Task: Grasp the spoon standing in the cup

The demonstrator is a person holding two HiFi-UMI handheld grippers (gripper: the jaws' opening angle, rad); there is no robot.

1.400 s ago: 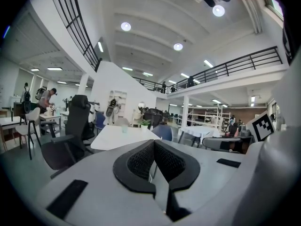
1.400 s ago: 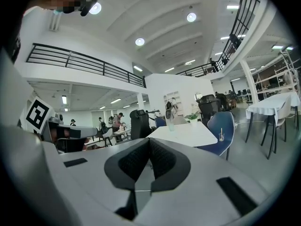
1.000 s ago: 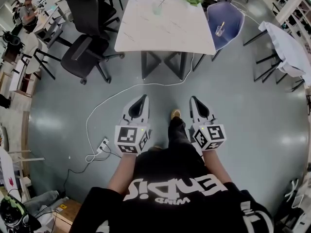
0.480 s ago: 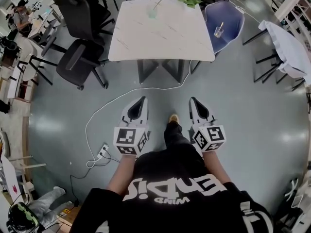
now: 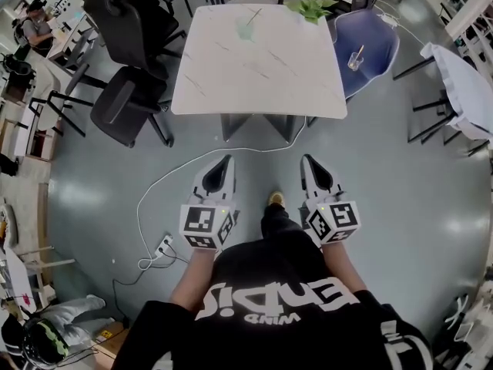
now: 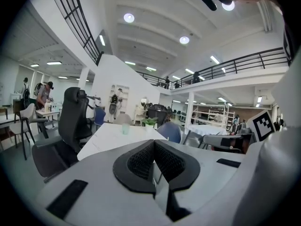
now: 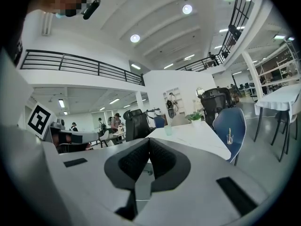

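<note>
Both left tongs and right tongs are clenched, empty; open one before reaching the cup on the far tabletop.

Grey floor is lying open up to the bench. Black office chairs are crowding its left side, a blue chair its right corner. Green cup and potted plant are standing at its far edge; top otherwise bare.

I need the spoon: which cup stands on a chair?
The clear cup on the blue chair; the greenish cup stands on the white table.
</note>
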